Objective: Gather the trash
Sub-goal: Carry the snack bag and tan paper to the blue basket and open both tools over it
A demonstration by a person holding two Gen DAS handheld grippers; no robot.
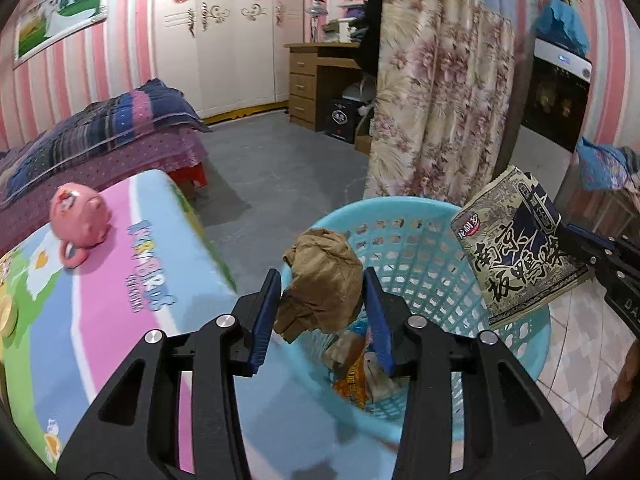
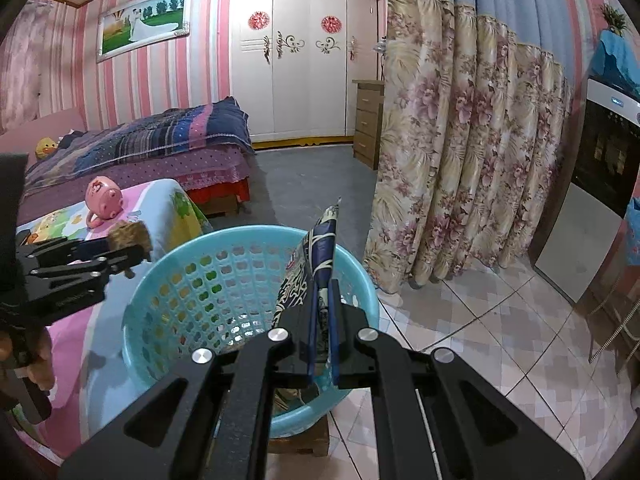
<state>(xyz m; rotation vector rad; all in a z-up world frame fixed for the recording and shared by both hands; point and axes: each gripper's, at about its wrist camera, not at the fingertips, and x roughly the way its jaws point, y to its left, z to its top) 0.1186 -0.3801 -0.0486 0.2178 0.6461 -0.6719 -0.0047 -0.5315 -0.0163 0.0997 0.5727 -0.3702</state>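
Brown crumpled paper (image 1: 320, 280) pinched in the left tongs (image 1: 322, 308), held over the turquoise basket (image 1: 432, 248); wrappers (image 1: 356, 376) already lying at its bottom, so partly done. Printed snack bag (image 1: 516, 256) gripped by the right tongs (image 1: 588, 256) at the far rim. From the right wrist: right tongs (image 2: 323, 328) narrow, clamped on that snack bag (image 2: 320, 248) above the basket (image 2: 160, 292); left tongs (image 2: 132, 256) beside the rim, perhaps just short of it. Both releases left; pink toy (image 2: 103, 200) alone on the colourful surface (image 2: 160, 200).
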